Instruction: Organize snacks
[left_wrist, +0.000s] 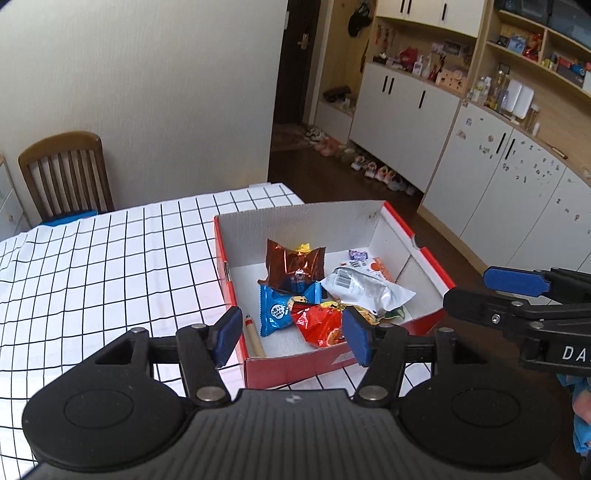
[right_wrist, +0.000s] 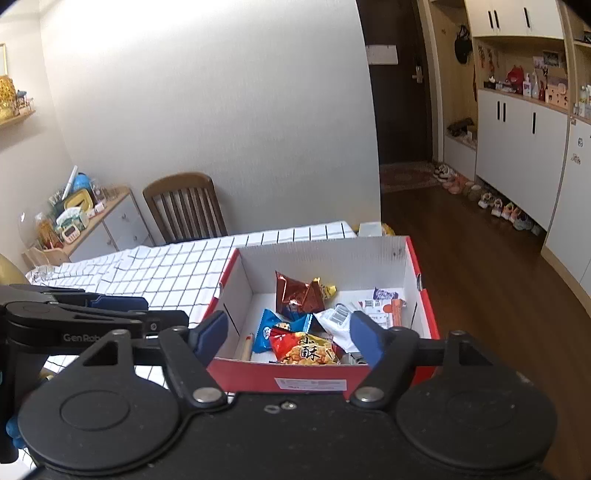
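The left tool (left_wrist: 291, 338) hangs with its jaws spread wide and nothing between them, just above the near end of the box (left_wrist: 430, 264). The right tool (right_wrist: 290, 341) is likewise spread wide and empty, over the same near wall. Each shows in the other's view: the right tool juts in from the right of the left one, and the left tool (right_wrist: 122, 314) lies just left of the right one; seen from the side like this, their own cameras are what show the spread.

The box, red outside and white inside, stands on the surface (left_wrist: 110, 266), which wears a white cloth with a black grid. All the snacks lie inside it, straight ahead of both tools. Nearest, between the left tool's pads (left_wrist: 356, 334), is a red bag (left_wrist: 319, 321); in the right view it (right_wrist: 303, 349) shows yellow print and large characters. Just left of it lies a blue packet (left_wrist: 277, 308), overlapped by the red bag's edge. Beyond these a brown foil bag (left_wrist: 295, 267) stands crumpled, with a yellow piece (left_wrist: 303, 247) behind it. To the right a silver pouch (left_wrist: 365, 288) lies tilted, and past it flat packets (left_wrist: 369, 260) in white, purple and orange. A tan stick (left_wrist: 254, 334) lies along the left wall.

A wooden chair (left_wrist: 66, 170) stands beyond the surface, far left of the tools.
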